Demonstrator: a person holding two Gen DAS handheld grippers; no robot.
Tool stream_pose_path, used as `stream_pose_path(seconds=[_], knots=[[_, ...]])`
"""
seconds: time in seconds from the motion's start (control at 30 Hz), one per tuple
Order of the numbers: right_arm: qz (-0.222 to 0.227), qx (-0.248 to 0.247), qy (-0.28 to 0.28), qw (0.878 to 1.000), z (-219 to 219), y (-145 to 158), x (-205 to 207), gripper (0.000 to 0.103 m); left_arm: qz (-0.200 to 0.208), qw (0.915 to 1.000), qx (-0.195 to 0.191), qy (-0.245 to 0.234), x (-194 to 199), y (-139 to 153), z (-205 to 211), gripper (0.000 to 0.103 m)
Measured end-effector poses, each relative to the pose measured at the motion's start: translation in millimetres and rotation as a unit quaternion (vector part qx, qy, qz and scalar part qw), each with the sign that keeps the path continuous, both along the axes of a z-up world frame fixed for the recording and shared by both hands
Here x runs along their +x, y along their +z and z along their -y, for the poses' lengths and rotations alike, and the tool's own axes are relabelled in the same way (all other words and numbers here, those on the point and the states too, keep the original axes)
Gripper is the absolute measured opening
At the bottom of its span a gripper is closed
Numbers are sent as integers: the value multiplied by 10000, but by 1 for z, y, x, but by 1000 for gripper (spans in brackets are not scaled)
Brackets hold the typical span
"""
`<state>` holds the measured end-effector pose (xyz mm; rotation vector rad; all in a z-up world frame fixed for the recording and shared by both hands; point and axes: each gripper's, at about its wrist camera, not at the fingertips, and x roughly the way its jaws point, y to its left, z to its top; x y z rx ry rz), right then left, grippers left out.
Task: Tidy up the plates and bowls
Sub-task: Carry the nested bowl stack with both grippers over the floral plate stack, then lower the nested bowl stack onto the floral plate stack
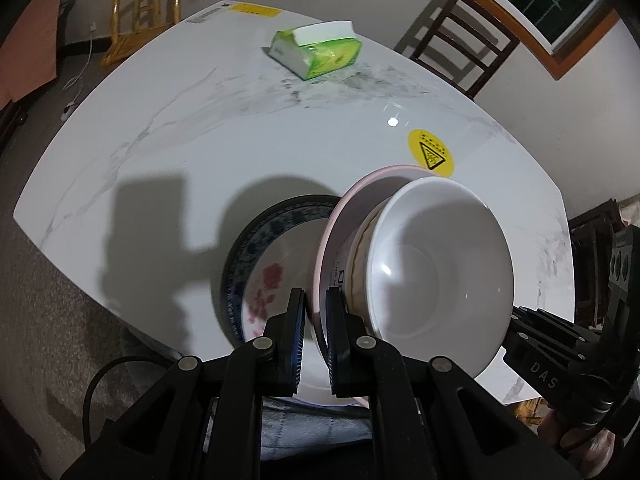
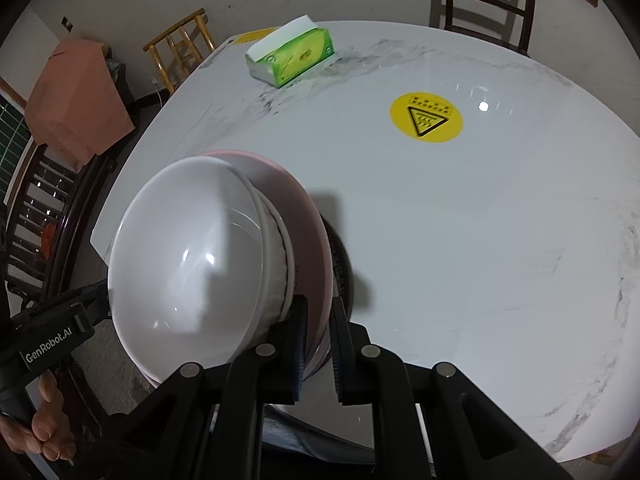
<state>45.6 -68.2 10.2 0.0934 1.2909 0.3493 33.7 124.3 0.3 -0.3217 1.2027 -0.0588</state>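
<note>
The left gripper (image 1: 316,312) pinches the near left rim of a pale pink plate (image 1: 340,216), its 2 black fingers pressed against either face of the rim. The right gripper (image 2: 318,320) pinches the same plate (image 2: 308,216) on its opposite edge, jaws pressed together on the rim. The plate is lifted off the worktop (image 1: 240,140) between the 2 grippers. A white bowl (image 1: 440,264) sits on the plate, with a second bowl bearing a brown band (image 1: 360,256) nested beneath it; the white bowl (image 2: 188,248) is glossy and empty.

Under the raised plate, on the near part of the white marble-patterned worktop, rests a plate with a dark blue patterned rim and red flowers (image 1: 256,264). Farther out, a round yellow warning sticker (image 1: 431,153) is stuck to the worktop. At the far side lies a green and white tissue pack (image 1: 314,50). Beyond the worktop stand a light wooden chair (image 1: 144,4) and a dark wooden chair (image 1: 460,44). A hand (image 2: 44,424) grips the handle of the left gripper.
</note>
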Motion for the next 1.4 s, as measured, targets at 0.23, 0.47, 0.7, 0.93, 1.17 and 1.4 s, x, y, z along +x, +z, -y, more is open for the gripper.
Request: stream_pose_path(seconds=[0.23, 0.47, 0.7, 0.93, 1.17, 1.4], knots=[[-114, -35, 53, 9999, -14, -11, 0, 11, -97, 9999, -48, 104, -3, -11, -13, 6], [-172, -70, 79, 9998, -22, -16, 1, 11, -125, 9998, -104, 144, -4, -18, -24, 6], [-241, -101, 79, 9996, -27, -24, 4, 11, -177, 9996, -133, 158, -2, -26, -29, 6], [-201, -135, 64, 9997, -30, -25, 7, 11, -160, 9996, -154, 166, 1, -30, -32, 6], [-200, -50, 21, 9998, -27, -25, 7, 13, -130, 9996, -158, 172, -1, -31, -33, 6], [-132, -20, 24, 9999, -29, -24, 6, 14, -111, 9997, -137, 196, 0, -32, -34, 6]])
